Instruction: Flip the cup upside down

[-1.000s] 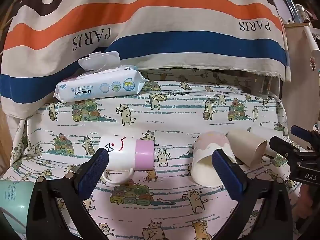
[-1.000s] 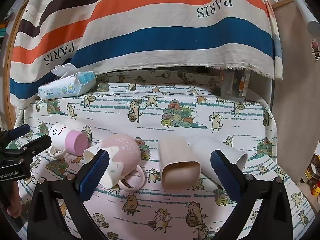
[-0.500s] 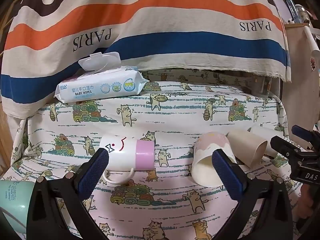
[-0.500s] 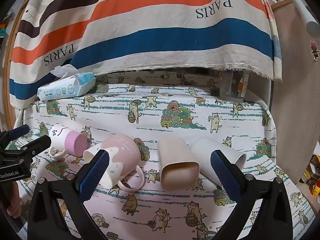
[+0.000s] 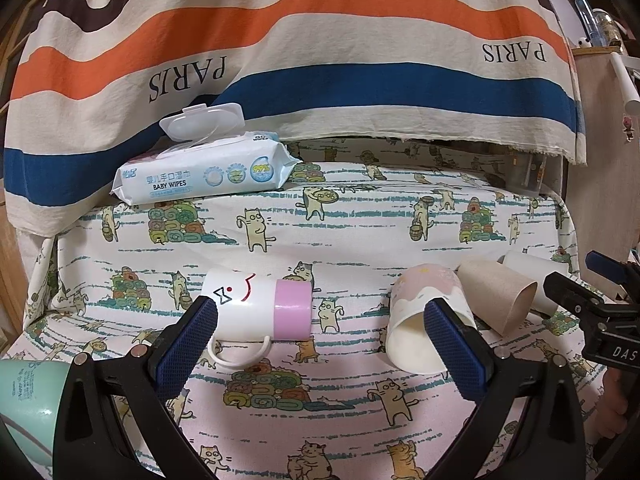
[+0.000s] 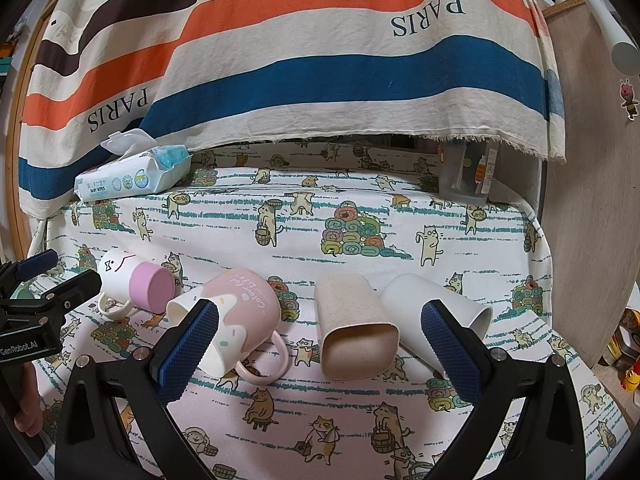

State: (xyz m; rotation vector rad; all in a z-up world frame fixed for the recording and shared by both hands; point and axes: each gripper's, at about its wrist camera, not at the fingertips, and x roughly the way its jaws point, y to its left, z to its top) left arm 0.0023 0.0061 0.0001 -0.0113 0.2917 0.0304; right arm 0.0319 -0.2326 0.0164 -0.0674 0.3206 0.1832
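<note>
1. A table draped in a cat-print cloth (image 6: 360, 200) carries everything; behind its far edge hangs a striped cloth (image 6: 320, 60) in orange, blue, brown and cream, printed "PARIS".
2. Four cups lie on their sides in a row near the front edge. From the left: a white mug with a pink base (image 5: 260, 306), a pink mug (image 6: 236, 312), a beige cup (image 6: 352, 328) and a white cup (image 6: 432, 304).
3. The left gripper (image 5: 320, 344) is spread wide and holds nothing. One blue-padded finger overlaps the white mug with the pink base in the picture, the other overlaps the pink mug's open mouth; contact cannot be judged.
4. The right gripper (image 6: 320, 344) is likewise wide open and empty. The beige cup lies between its fingers in the picture, with the pink mug by the left finger and the white cup by the right.
5. A pack of baby wipes (image 5: 204, 172), lid flipped up, sits at the far left corner.
6. Only the right wrist view shows the pink mug's handle and lettering, and a clear container (image 6: 464, 176) at the far right corner under the striped cloth's hem.
7. Only the left wrist view shows a mint-green object (image 5: 28, 396) at the front left, and the white mug's handle resting on the cloth.
8. Each view catches the other gripper at its edge.
</note>
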